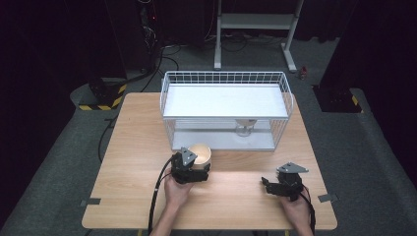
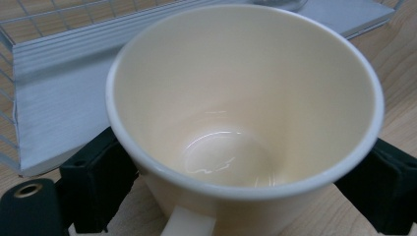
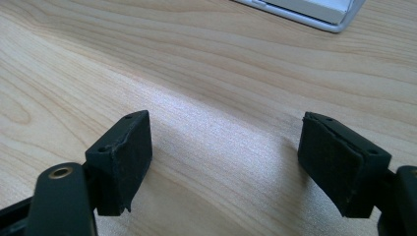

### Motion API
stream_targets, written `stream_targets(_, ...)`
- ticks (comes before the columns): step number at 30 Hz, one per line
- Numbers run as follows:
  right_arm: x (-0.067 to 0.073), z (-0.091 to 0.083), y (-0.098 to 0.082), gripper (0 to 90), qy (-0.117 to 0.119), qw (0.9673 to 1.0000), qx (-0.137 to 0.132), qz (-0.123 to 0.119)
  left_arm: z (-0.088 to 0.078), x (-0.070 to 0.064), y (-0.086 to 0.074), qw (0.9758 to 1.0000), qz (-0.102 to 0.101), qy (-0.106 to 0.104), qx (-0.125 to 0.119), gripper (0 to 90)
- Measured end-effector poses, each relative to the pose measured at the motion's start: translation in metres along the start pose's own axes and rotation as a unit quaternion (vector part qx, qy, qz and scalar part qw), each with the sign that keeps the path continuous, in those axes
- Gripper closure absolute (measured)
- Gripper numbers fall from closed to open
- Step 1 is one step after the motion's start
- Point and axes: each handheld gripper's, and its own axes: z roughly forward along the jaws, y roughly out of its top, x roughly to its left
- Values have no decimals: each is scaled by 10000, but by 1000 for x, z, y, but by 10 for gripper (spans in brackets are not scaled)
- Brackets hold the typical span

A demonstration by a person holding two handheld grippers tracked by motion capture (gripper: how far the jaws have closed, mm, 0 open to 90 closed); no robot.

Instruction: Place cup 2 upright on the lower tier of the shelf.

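Cup [image 2: 241, 98], cream and upright, sits clamped in the left gripper [image 1: 189, 169], seemingly just short of the rack [image 1: 226, 110]; right gripper [image 1: 282, 187] gapes empty over bare table [image 1: 137, 137].

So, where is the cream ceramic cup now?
High view: the cream ceramic cup stands left of centre on the wooden table, before the white wire rack.

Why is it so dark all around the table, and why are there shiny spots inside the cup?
In the high view, light falls on the table and the white wire rack, while the room behind stays nearly black. In the left gripper view, the cream cup is glossy, so its bottom mirrors the lamp as small white glints. In the right gripper view, the wood shows a pale sheen.
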Motion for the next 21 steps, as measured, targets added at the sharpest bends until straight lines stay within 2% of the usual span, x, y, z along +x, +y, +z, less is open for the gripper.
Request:
stream_targets(9,0,0,0,208,-2,10000,-1,-2,-2,2,3,10000,-67,34,-3,95)
stream_targets(12,0,0,0,208,1,10000,0,1,-3,2,9,10000,47,61,5,95)
stream_targets(16,0,0,0,208,-1,10000,-1,1,-3,4,14,10000,-43,69,-58,95)
stream_targets(21,0,0,0,208,0,10000,-1,0,-1,5,18,9999,26,135,-24,95)
